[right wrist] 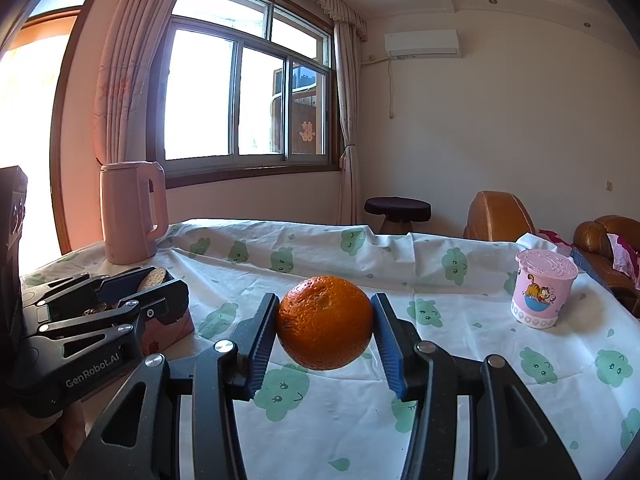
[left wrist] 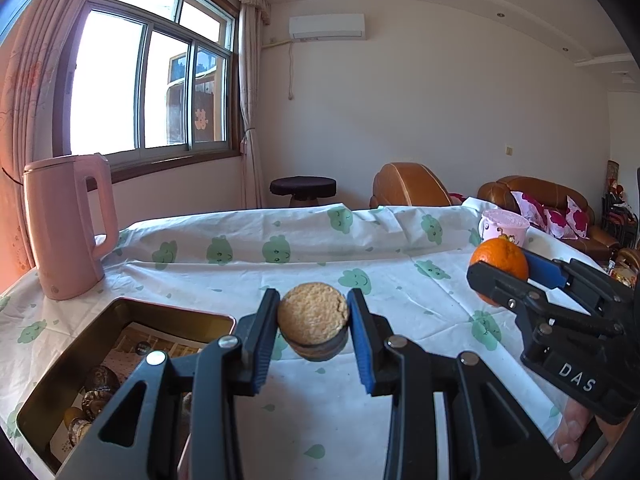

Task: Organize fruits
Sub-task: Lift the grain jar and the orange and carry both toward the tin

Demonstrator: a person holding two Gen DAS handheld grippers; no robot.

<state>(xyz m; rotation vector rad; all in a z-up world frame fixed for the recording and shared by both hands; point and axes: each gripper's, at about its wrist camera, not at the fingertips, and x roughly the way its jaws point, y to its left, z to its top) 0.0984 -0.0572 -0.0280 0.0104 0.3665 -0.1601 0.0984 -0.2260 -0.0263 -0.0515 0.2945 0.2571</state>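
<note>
The orange [right wrist: 325,322] hangs above the table between the blue pads of the right gripper [right wrist: 326,334], pinched at its two sides. It is nearly round, slightly wider than tall, so its longer axis runs level from pad to pad; a small dimple sits on its upper face, turned toward the camera. It is clear of the tablecloth [right wrist: 360,420], which lies flat and bare beneath and ahead of it as far as the far edge of the table.

To its right, well apart, a pink cup [right wrist: 544,288] stands upright near the right edge of the table. To its left the left gripper [left wrist: 314,320] pinches a round biscuit [left wrist: 313,314], held with its flat tan face tilted up and toward the camera, a dark layer under it. That biscuit hangs just beyond the near right corner of an open metal tin [left wrist: 80,344], which holds several dark and golden round pieces on a printed sheet.

Behind the tin a pink kettle [left wrist: 68,228] stands upright at the table's back left corner, handle to the right. Between kettle, tin and cup the cloth is open.
</note>
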